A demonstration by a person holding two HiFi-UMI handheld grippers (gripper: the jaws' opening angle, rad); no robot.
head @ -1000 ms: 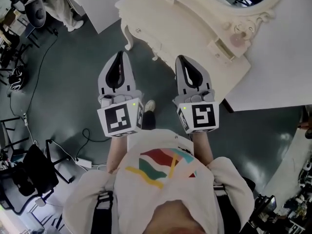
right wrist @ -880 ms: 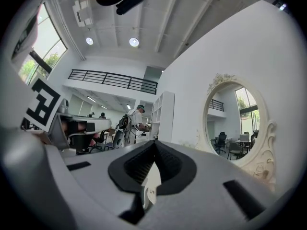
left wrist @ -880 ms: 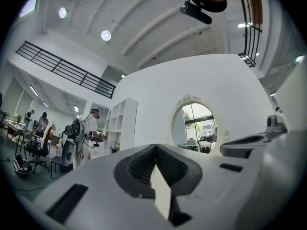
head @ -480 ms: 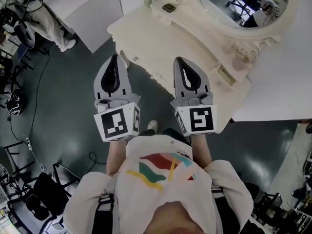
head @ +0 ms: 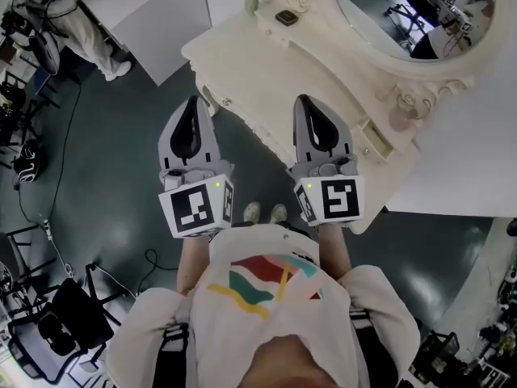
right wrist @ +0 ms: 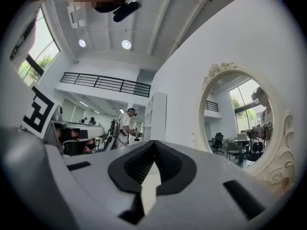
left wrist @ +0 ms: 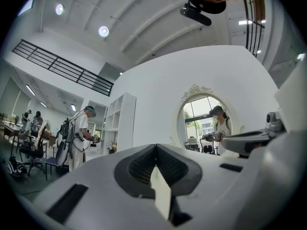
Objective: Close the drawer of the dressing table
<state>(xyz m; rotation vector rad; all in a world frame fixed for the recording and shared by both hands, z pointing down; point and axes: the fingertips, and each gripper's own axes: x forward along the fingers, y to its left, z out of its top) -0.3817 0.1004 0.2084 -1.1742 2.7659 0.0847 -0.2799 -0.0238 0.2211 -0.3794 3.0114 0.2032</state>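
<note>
The drawer (head: 374, 141) is standing slightly open at the right end of the desk (head: 266, 55), and you are bringing the right gripper (head: 307, 103) and the left gripper (head: 192, 103), both pressed together and empty, closer than a moment ago, preparing the push.

A dark grey-green floor (head: 121, 136) fills the left and lower parts of the head view, glossy with pale patches of reflected light. In the left gripper view a plain white wall (left wrist: 158, 90) curves through the middle, with a tall white shelf unit (left wrist: 122, 123) just to its left. Above them a pale ribbed ceiling (left wrist: 144, 18) carries round lamps (left wrist: 103, 31), and a black railing (left wrist: 62, 68) lines a balcony at upper left. A bright window (right wrist: 45, 51) shows at the upper left of the right gripper view.
</note>
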